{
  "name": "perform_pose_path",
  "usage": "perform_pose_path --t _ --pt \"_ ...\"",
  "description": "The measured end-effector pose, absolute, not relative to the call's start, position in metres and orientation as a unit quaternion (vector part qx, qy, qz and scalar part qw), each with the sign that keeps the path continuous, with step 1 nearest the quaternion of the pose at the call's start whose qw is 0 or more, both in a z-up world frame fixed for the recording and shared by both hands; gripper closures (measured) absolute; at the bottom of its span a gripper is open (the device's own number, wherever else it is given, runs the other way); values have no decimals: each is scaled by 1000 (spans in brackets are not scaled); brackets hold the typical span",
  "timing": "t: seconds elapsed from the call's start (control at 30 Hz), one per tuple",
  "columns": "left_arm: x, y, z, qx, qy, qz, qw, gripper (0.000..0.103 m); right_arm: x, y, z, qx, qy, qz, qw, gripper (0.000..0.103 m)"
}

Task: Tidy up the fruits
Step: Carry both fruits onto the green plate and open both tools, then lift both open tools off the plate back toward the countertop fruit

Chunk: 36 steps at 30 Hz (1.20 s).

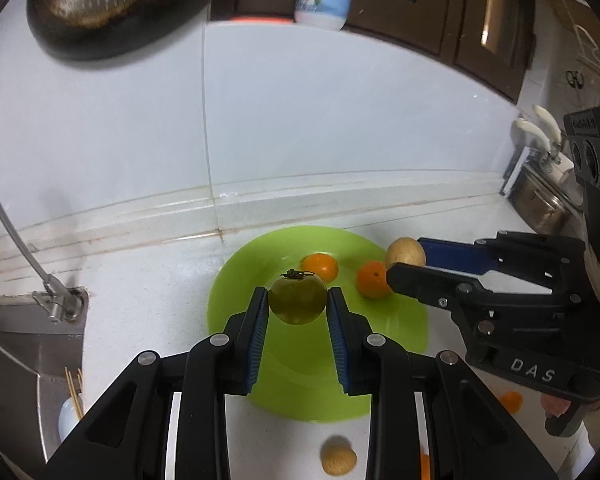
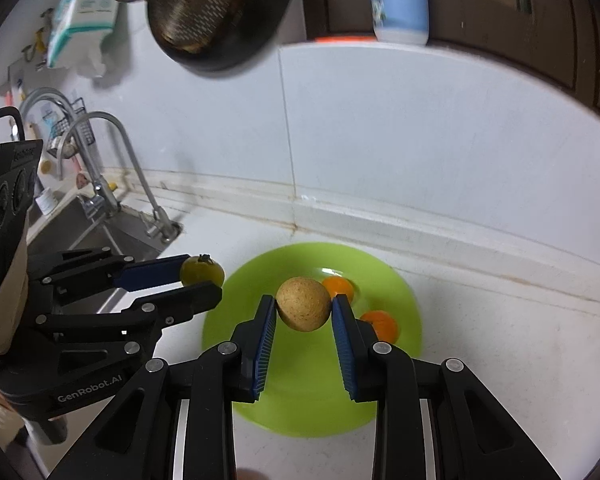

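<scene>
The left gripper (image 1: 298, 304) is clamped on a green tomato (image 1: 298, 299) and the right gripper (image 2: 304, 312) on a tan round fruit (image 2: 303, 304), both held above the green plate (image 1: 260, 264), likely to join its two oranges (image 1: 321, 267).

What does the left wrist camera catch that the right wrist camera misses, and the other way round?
Only the left wrist view shows a tan fruit lying on the counter near the camera. Only the right wrist view shows the faucet over the sink. Both show the green plate with two oranges, the left gripper clamping a green tomato, and the right gripper clamping a tan round fruit.
</scene>
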<state>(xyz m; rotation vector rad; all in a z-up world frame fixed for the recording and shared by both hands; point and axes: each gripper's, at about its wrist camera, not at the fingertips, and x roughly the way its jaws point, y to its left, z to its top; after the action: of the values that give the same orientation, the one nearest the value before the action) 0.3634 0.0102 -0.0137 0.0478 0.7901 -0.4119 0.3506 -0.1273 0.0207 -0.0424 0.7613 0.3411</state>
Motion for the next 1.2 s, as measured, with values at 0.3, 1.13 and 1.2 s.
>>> perform_pose_path --t 0.3,1.13,1.2 --pt "403 4 -42 17 427 -192 884 73 386 -130 -11 -12 415 165 895 73" --pt "382 0 -18 52 400 -157 901 58 381 -151 -9 10 406 138 903 62" --pt "371 0 -10 55 391 -161 905 56 372 -152 -2 10 398 133 908 62"
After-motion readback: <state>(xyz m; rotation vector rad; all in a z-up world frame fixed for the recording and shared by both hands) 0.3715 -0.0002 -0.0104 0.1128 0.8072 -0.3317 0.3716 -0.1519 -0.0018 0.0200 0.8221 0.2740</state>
